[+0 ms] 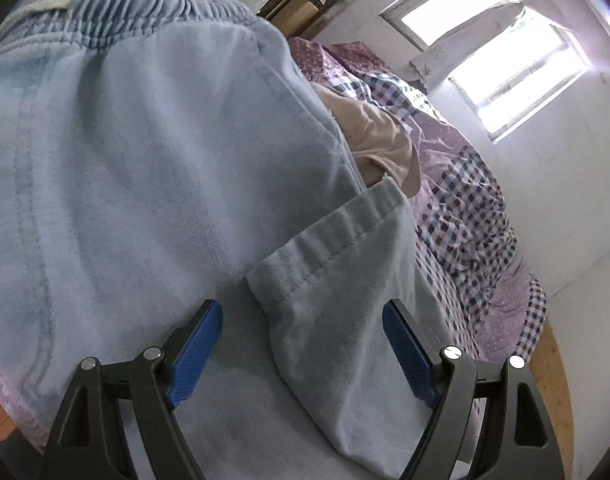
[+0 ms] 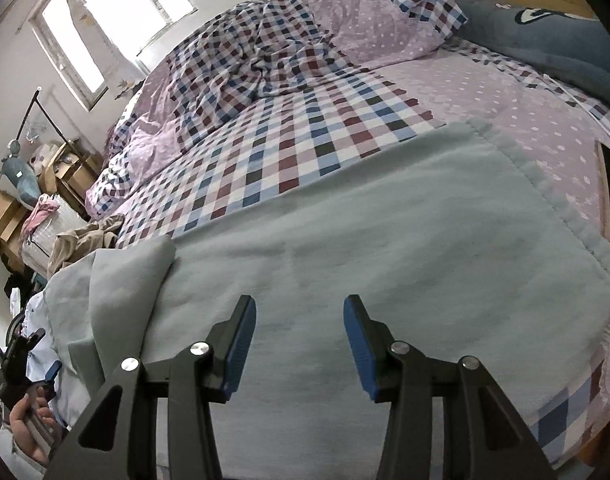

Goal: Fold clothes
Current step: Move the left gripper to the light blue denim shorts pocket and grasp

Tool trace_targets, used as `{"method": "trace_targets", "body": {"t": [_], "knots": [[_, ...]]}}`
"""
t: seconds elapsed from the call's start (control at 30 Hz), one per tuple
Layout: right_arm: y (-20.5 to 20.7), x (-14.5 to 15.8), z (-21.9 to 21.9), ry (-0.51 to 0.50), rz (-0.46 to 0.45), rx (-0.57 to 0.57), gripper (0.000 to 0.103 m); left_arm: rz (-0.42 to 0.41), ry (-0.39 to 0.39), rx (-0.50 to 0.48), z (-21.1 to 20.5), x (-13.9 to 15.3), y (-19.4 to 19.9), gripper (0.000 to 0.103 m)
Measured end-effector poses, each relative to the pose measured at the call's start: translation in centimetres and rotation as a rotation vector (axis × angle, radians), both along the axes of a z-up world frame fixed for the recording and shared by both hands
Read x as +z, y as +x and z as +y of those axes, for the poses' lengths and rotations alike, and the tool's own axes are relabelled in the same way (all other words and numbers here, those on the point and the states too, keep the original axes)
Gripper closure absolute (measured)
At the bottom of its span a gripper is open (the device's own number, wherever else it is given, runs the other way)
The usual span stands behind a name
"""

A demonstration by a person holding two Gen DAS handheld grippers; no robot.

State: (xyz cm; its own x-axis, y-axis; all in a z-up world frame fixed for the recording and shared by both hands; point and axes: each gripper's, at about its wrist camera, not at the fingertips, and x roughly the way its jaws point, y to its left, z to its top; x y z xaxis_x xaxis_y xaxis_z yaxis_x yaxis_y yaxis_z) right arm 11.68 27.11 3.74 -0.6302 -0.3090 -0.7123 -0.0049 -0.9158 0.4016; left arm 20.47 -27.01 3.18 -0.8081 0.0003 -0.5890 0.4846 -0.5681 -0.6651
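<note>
While both my grippers hover over the pale blue denim trousers with the gathered elastic waistband (image 1: 153, 160), nothing is gripped yet: the blue-padded fingers of my left gripper (image 1: 303, 354) stand wide apart around the hemmed cuff of a leg folded back over the body of the garment (image 1: 337, 240), and those of my right gripper (image 2: 300, 350) are likewise apart, above flat cloth with nothing between them. The trousers lie spread on the bed with the purple dotted and checked cover (image 2: 305, 120), the waistband at the far end of the left view and a broad flat panel with a stitched edge filling the right view. A crumpled tan garment (image 1: 381, 140) sits just beside the trousers on the bed. I judge the fold to be partly made, with the next pinch still to come. The risk is in that pinch: closing on the cuff alone would lift one layer and let the leg beneath slide out of line, skewing the fold. Going too deep could catch the bed cover with the denim and drag it along. If my two grippers lift unevenly, the cloth may twist. The tan garment is near enough to be swept under a fold.
</note>
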Motion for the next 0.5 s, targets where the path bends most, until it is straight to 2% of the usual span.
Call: {"method": "trace_targets", "body": {"t": [0.2, 0.27, 0.4, 0.5], "knots": [[0.0, 0.4, -1.1, 0.053, 0.034, 0.02, 0.053, 0.032, 0.001, -0.068, -0.5, -0.6, -1.9, 0.018], [0.1, 0.5, -1.8, 0.106, 0.051, 0.028, 0.046, 0.038, 0.023, -0.09, -0.7, -1.2, -2.5, 0.018], [0.0, -0.1, -4.1, 0.271, 0.073, 0.069, 0.037, 0.087, 0.039, -0.096, -0.8, -1.9, -2.8, 0.007], [-0.4, -1.5, -5.5, 0.325, 0.031, 0.122, 0.032, 0.101, 0.025, -0.106, -0.6, -2.0, -2.8, 0.002]]}}
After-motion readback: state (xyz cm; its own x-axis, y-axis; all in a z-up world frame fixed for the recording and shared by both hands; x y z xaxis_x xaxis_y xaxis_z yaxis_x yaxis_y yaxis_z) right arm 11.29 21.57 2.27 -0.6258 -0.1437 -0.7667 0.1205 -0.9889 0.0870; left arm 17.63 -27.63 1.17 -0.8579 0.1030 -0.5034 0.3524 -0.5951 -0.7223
